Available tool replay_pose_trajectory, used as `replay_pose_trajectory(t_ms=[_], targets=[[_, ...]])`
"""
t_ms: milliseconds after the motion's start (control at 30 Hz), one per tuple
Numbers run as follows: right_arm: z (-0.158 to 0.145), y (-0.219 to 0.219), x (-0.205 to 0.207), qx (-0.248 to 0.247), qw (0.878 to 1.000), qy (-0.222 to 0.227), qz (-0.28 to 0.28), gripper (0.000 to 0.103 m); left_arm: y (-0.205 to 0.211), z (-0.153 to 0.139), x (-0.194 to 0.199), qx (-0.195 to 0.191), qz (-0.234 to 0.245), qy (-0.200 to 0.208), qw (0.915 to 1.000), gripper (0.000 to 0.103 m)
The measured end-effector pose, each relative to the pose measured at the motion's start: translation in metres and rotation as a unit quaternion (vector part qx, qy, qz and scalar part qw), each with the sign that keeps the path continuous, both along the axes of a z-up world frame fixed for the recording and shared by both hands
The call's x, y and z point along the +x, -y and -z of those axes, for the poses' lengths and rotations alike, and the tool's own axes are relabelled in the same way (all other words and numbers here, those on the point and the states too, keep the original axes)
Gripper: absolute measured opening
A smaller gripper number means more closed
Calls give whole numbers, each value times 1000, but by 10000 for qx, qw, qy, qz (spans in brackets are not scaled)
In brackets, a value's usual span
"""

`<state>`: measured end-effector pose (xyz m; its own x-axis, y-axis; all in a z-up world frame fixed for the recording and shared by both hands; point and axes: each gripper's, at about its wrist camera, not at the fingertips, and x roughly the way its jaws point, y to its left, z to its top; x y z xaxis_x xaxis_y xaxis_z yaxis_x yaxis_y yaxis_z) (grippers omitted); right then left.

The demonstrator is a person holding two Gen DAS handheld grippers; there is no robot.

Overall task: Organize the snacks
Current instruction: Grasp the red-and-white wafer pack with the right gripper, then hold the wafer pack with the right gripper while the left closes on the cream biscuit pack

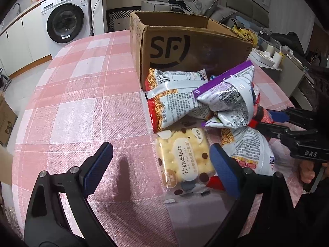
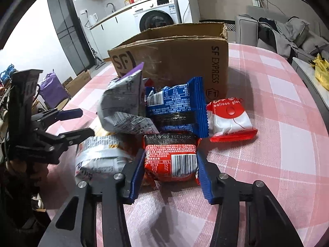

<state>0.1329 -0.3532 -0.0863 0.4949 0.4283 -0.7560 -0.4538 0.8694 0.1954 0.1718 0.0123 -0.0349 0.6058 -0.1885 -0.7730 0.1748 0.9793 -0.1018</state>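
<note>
An open cardboard box point(image 1: 185, 47) point(image 2: 174, 57) stands on the pink checked tablecloth point(image 1: 82, 92), with a heap of snack packets in front of it. In the right wrist view my right gripper point(image 2: 171, 153) is shut on a red packet point(image 2: 172, 154) with a barcode; behind it lie a blue packet point(image 2: 176, 109), a red-and-white packet point(image 2: 230, 119) and a purple-edged silver bag point(image 2: 123, 107). My left gripper point(image 1: 160, 147) is open just above the cloth. A yellow cracker packet point(image 1: 185, 160) lies between its fingers, close to the right one. A noodle-snack bag point(image 1: 174, 103) leans on the box.
A white snack bag point(image 1: 250, 150) lies between the two grippers. A washing machine point(image 1: 65, 20) and white cabinets stand past the table's far left edge. A grey sofa point(image 2: 287, 33) with clothes is behind the box. A low table point(image 1: 267, 59) with clutter is to the right.
</note>
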Motion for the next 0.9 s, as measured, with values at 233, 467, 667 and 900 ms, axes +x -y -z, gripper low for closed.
replay_pose_trajectory(t_ms=[233, 467, 667, 900], targets=[[-5, 11, -14, -67, 9999, 55, 106, 47, 10, 6, 9, -3, 174, -177, 9997, 94], [-12, 18, -26, -224, 9993, 174, 248, 47, 11, 9, 11, 417, 32, -165, 9990, 98], [-17, 23, -34, -186, 9991, 260, 265, 47, -3, 6, 7, 642, -232, -85, 9976, 99], [-19, 26, -38, -113, 9991, 282, 286, 47, -1, 6, 4, 486, -54, -110, 9987, 91]])
